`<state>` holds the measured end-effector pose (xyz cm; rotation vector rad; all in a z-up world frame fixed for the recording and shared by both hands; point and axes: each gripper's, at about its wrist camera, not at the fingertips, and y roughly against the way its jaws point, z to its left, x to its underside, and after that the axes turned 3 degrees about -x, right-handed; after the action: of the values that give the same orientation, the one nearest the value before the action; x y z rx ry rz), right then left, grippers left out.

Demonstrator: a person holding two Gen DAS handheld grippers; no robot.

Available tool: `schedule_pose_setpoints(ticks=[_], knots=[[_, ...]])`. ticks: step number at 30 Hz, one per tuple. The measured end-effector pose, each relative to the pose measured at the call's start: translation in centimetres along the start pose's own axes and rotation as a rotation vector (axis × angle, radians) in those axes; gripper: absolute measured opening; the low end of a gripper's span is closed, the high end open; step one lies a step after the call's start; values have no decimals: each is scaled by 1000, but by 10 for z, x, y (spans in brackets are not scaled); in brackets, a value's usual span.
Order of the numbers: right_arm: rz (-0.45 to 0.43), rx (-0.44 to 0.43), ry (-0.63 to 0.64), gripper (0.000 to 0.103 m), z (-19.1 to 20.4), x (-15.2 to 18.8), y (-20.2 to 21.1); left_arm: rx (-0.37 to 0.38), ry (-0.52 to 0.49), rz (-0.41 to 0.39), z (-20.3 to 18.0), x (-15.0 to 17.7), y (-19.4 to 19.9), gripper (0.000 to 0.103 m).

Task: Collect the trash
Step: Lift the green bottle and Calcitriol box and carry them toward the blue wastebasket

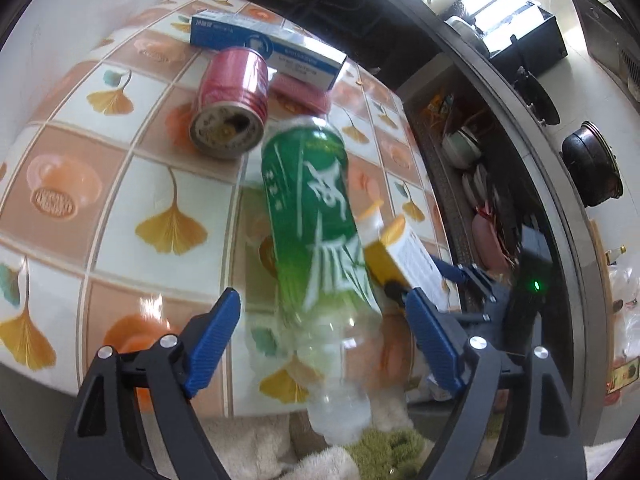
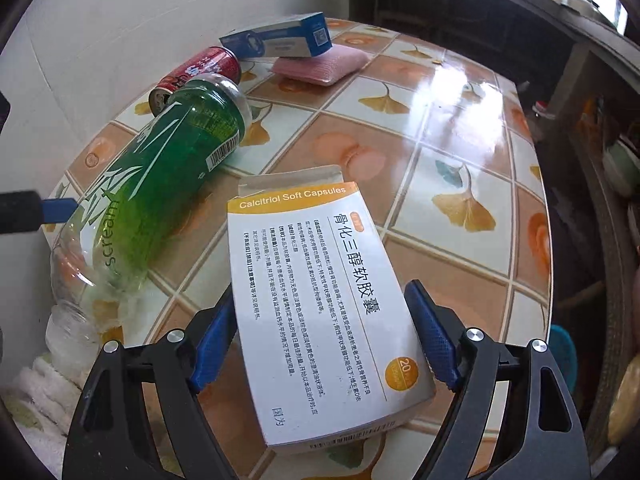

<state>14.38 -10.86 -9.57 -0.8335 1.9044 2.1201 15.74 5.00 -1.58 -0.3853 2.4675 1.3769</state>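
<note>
A clear bottle with a green label [image 1: 320,232] lies between my left gripper's [image 1: 324,340] blue fingers [image 1: 212,344], neck hanging past the table edge; the jaws stand wide and do not touch it. It also shows at the left of the right wrist view [image 2: 160,184]. My right gripper [image 2: 324,340] is shut on a white and yellow capsule box [image 2: 320,300], held above the table; that box shows in the left view [image 1: 404,256] too. A red can [image 1: 232,100] lies on its side beyond the bottle. A blue and white box [image 1: 272,44] rests on a pink pad [image 2: 320,66].
The table [image 2: 460,152] has a glossy cloth with ginkgo leaves. A white wall is at the left. Dark shelves with bowls and pots [image 1: 592,168] stand at the right. Towels [image 2: 44,392] lie below the table's near edge.
</note>
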Motion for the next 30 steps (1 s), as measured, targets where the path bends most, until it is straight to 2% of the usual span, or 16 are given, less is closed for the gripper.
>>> schedule_pose_setpoints(ticks=[6, 7, 12, 25, 30], knots=[[2, 2, -21, 78, -2, -4, -1, 68, 74, 112, 11, -34, -44, 82], [3, 3, -22, 78, -2, -5, -2, 61, 89, 134, 12, -38, -51, 82], [1, 5, -30, 78, -1, -5, -3, 98, 115, 205, 14, -45, -68, 79], [13, 0, -58, 78, -3, -9, -11, 142, 83, 260, 1, -55, -86, 66], [26, 8, -63, 77, -4, -8, -14, 200, 109, 280, 1, -54, -93, 56]])
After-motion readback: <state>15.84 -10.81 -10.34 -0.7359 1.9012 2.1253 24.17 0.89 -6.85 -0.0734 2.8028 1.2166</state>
